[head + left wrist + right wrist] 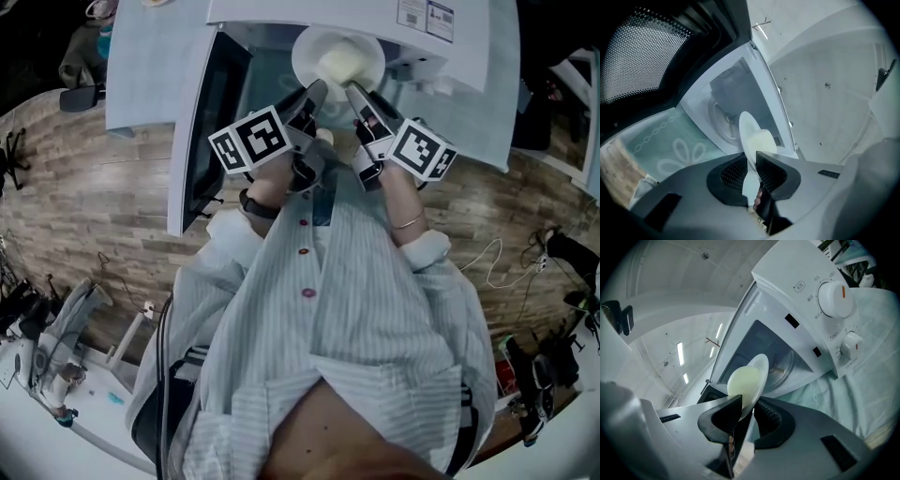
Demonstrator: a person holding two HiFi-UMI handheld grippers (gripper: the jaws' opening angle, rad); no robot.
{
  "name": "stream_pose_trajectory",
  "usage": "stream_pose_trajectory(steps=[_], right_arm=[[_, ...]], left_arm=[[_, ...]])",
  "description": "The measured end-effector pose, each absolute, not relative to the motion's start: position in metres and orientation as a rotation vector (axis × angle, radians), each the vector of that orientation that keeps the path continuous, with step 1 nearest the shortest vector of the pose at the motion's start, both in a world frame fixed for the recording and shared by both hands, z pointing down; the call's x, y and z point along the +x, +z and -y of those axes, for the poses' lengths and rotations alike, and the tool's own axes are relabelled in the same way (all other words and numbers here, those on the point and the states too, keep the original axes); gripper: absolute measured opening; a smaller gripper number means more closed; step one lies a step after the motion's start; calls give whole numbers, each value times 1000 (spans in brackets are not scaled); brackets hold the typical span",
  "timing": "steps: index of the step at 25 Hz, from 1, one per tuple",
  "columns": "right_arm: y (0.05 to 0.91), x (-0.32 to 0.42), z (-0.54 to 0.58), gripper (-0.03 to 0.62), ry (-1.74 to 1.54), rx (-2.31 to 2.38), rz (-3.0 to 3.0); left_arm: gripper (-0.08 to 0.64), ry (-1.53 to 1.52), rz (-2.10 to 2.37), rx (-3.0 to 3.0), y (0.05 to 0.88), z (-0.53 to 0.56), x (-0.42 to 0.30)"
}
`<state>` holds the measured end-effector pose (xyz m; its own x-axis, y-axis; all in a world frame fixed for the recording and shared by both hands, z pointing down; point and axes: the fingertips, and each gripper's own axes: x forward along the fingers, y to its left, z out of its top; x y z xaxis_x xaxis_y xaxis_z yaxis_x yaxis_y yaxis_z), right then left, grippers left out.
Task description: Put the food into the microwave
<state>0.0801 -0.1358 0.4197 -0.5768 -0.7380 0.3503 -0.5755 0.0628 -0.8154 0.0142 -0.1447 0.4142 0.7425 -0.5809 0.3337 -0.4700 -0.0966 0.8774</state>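
Note:
A white plate bearing a pale yellow lump of food hangs level at the mouth of the open white microwave. My left gripper is shut on the plate's near left rim. On the near right rim my right gripper is shut as well. In the left gripper view the plate and food stand edge-on between the pads of the gripper, with the microwave cavity behind. The right gripper view shows the plate, the food and the gripper before the cavity.
The microwave door swings open to the left. Its control dials sit right of the cavity. A pale green patterned cloth covers the table under the microwave. Wooden floor and cables lie around.

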Motion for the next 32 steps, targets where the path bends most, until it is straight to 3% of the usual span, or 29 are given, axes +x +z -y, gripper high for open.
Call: stream_pose_trajectory(steps=[32], right_arm=[[492, 77, 193, 109, -1538, -1475, -2300]], left_arm=[[80, -11, 945, 1734, 489, 198, 9]])
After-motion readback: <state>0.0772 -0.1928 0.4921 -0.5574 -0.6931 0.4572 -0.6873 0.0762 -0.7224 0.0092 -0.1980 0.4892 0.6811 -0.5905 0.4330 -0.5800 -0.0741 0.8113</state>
